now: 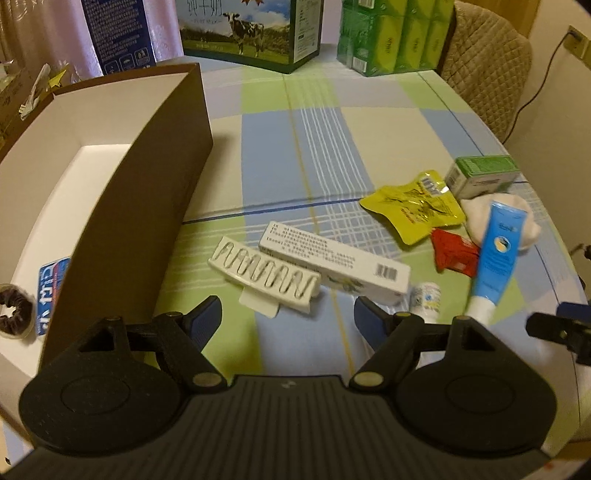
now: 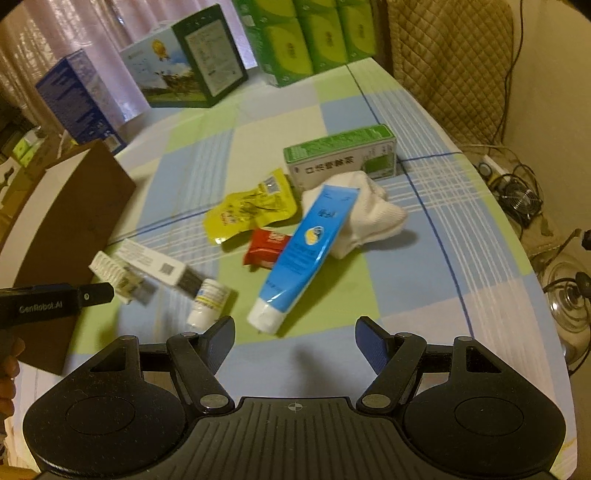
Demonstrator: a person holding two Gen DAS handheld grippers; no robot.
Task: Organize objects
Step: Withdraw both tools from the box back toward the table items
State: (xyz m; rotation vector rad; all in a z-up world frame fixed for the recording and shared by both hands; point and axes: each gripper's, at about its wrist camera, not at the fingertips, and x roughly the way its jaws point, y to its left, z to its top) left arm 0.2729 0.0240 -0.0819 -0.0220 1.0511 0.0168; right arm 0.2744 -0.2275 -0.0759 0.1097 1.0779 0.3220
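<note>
Worktop (image 1: 369, 122) w/ checked blue-green cloth; curtain, cartons at far edge, quilted chair (image 1: 484, 62) at far right corner. Brown box (image 1: 122, 206) at left edge, contents partly cut off. Blue tube (image 2: 306, 254), white hair clip (image 1: 264, 277) etc. mid-worktop, blurred. Left gripper (image 1: 288, 314), right gripper (image 2: 295, 336): jaws apart, empty.

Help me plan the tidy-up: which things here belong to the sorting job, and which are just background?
Job: brown box, hair clip, white carton, blue tube, yellow pouch, red packet, small bottle.

Background: milk carton, green tissue packs.
</note>
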